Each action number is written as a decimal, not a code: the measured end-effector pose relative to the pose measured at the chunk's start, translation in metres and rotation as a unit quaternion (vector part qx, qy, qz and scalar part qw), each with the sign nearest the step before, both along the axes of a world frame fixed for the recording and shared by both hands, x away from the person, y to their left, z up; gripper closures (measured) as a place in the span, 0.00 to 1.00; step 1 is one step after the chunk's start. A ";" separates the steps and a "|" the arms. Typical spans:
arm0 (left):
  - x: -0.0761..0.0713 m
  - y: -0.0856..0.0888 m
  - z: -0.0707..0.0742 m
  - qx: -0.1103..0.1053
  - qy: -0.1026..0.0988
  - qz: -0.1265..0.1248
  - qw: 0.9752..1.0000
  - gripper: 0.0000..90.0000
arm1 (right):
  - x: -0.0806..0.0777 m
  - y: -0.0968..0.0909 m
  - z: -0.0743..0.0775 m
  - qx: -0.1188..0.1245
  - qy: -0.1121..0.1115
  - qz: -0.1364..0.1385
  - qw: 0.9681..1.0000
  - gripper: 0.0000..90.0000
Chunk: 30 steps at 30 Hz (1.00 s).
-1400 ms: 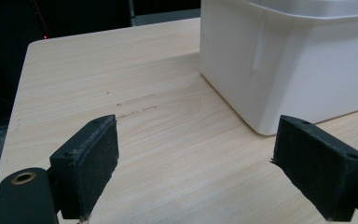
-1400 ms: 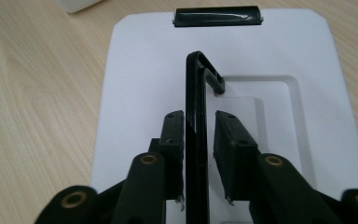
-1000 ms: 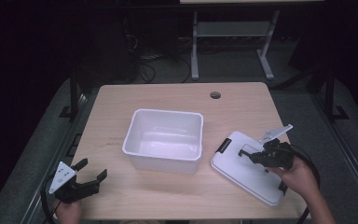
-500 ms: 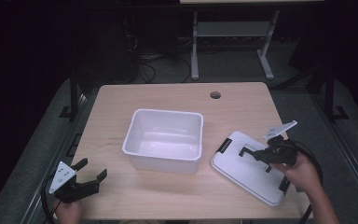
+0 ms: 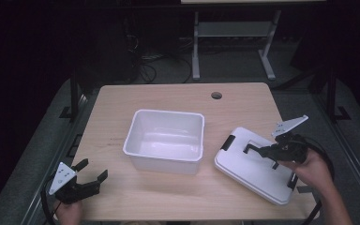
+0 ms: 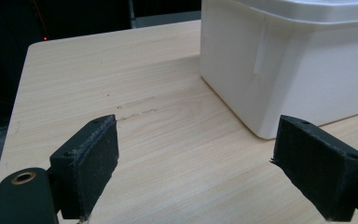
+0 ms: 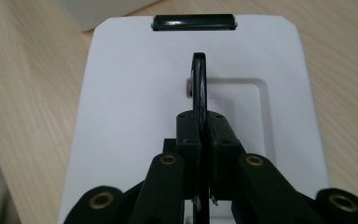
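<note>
One right claw [image 7: 200,140] pinches the black handle [image 7: 198,81] of the white lid [image 7: 135,93].

Pale wood, white plastic, matt black jaws

The table [image 5: 122,108] is light wood-grain laminate, smooth, with faint scuffs. At its middle the tub [image 5: 165,139] is white plastic, smooth with a soft sheen; at the right the lid [image 7: 135,98] is matt white plastic with a glossy black clip [image 7: 194,22] and a thin shiny black handle [image 7: 198,86]. The left gripper [image 6: 193,172] has rough, matt black pads [image 6: 95,158]; the right gripper [image 7: 204,140] is smooth black plastic with brass-coloured rivets
</note>
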State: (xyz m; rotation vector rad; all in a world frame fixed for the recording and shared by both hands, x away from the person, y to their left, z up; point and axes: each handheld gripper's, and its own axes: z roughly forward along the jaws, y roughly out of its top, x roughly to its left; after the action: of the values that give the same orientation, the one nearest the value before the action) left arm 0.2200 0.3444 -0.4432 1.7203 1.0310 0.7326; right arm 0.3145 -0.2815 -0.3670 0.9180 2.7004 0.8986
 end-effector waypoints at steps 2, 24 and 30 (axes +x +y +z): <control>0.000 0.001 0.000 -0.003 0.000 0.000 1.000 0.14 | -0.002 0.002 0.007 -0.003 -0.008 0.004 1.000 0.94; 0.001 0.000 0.000 -0.003 -0.001 -0.001 1.000 0.14 | -0.021 0.000 0.075 0.018 -0.042 0.026 0.999 0.94; 0.001 0.001 0.000 -0.005 0.000 0.000 1.000 0.14 | -0.023 0.005 0.092 0.021 -0.044 0.035 0.998 0.94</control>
State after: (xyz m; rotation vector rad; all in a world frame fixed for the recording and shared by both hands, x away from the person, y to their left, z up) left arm 0.2214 0.3451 -0.4437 1.7115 1.0344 0.7263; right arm 0.2916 -0.2768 -0.2752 0.7777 2.6623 0.9892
